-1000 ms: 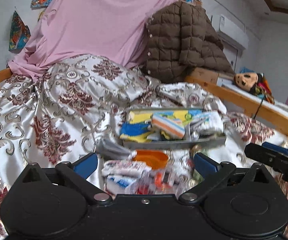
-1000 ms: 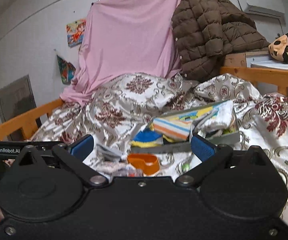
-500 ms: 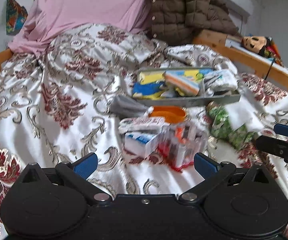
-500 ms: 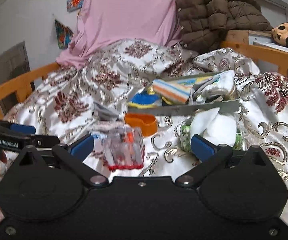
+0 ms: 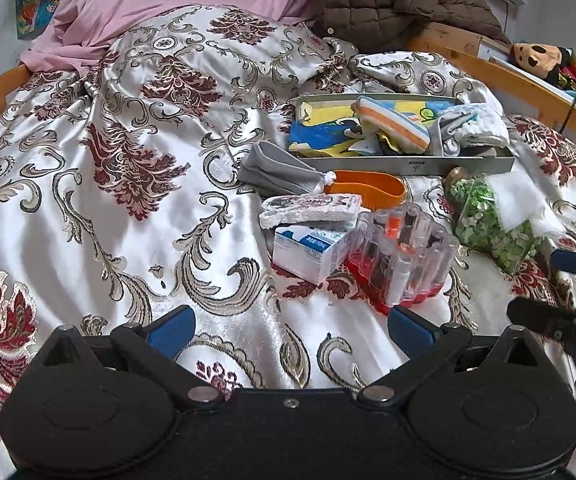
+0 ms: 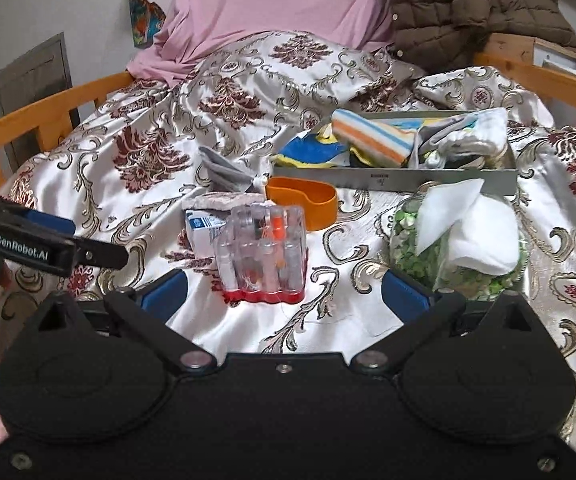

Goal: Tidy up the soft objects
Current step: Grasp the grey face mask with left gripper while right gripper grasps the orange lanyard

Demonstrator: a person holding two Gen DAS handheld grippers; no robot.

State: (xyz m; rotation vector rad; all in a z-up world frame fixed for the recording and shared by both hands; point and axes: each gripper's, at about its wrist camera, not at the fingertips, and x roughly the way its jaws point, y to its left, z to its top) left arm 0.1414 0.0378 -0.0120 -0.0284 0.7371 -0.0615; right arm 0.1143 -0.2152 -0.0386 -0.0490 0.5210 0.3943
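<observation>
Left gripper (image 5: pixel 290 326): fingers wide, empty.
Right gripper (image 6: pixel 284 288): fingers wide, empty.
Tray (image 5: pixel 460 166): folded cloths, on bed (image 5: pixel 128 216).

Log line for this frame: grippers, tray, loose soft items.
left gripper: open, empty | right gripper: open, empty | tray: holds folded cloths | grey cloth: loose on bedspread

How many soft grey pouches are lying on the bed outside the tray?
1. The grey pouch lies on the bedspread, left of the orange dish and beside the metal tray. More could hide under the tray's pile.
</observation>
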